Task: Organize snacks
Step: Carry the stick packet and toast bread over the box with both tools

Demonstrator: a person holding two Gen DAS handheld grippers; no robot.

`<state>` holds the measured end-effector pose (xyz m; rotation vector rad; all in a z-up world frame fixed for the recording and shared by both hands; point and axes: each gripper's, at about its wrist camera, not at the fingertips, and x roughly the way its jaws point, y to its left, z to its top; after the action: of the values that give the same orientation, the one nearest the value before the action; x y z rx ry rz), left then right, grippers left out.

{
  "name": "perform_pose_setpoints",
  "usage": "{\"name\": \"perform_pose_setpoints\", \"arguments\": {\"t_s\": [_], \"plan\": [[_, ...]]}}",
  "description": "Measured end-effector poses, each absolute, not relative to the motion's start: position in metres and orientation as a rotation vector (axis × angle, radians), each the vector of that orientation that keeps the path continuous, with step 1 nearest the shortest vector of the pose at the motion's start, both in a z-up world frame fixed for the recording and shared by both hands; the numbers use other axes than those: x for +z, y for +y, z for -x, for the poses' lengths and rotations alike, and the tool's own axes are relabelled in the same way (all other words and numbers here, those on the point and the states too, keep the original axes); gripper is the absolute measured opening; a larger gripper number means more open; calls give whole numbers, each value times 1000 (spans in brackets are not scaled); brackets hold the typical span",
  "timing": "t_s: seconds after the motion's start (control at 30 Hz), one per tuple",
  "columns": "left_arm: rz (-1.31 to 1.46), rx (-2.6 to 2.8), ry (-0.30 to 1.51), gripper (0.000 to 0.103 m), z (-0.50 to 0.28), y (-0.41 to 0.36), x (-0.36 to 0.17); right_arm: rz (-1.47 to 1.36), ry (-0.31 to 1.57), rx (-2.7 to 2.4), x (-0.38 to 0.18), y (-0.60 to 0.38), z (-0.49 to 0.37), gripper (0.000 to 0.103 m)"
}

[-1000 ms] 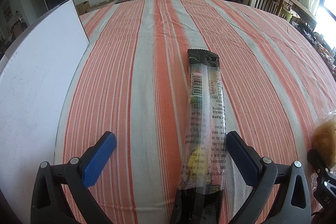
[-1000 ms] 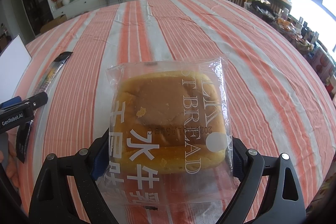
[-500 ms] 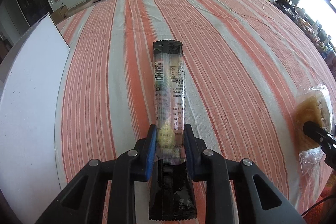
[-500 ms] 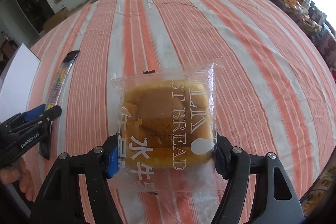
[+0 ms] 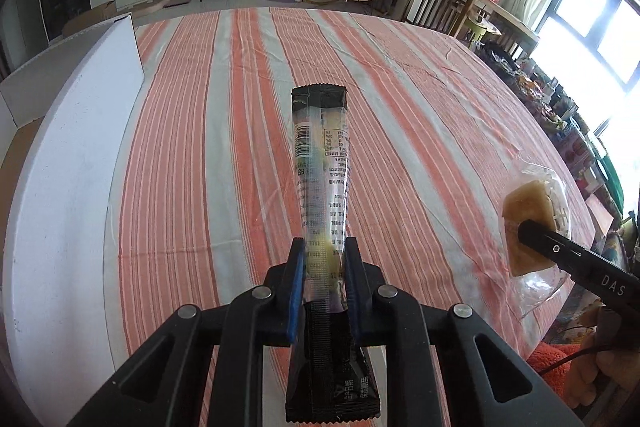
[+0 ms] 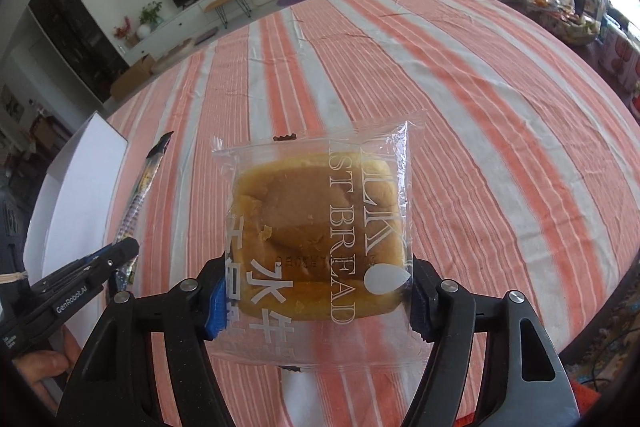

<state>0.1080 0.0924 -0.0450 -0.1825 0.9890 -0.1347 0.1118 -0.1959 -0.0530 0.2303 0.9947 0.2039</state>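
Observation:
My left gripper (image 5: 323, 267) is shut on a long thin snack stick packet (image 5: 320, 163) with black ends and a clear printed middle. The packet is lifted off the striped tablecloth (image 5: 200, 147) and points away from me. My right gripper (image 6: 316, 291) is shut on a clear bag of milk toast bread (image 6: 320, 223), also raised above the cloth. The bread bag (image 5: 532, 227) shows at the right edge of the left wrist view, and the stick packet (image 6: 140, 187) at the left of the right wrist view.
A white open box (image 5: 68, 167) stands along the table's left side. A person's fingers (image 6: 44, 367) hold the left gripper's handle. Chairs and a cluttered side table (image 6: 560, 3) sit beyond the table's right edge, with a TV and lounge chair far behind.
The left gripper shut on the stick packet and lifted it off the cloth. The right gripper closed in on the bread bag and raised it; both views tilted up.

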Motion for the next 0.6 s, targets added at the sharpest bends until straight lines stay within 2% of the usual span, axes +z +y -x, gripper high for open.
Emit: {"name": "perform_pose_setpoints", "arguments": {"t_s": [0.4, 0.6], "plan": [[260, -218, 888, 18, -46, 117, 21, -344, 953, 345, -26, -193, -94, 71], [408, -244, 825, 18, -9, 183, 66, -294, 932, 463, 5, -149, -84, 71]]}}
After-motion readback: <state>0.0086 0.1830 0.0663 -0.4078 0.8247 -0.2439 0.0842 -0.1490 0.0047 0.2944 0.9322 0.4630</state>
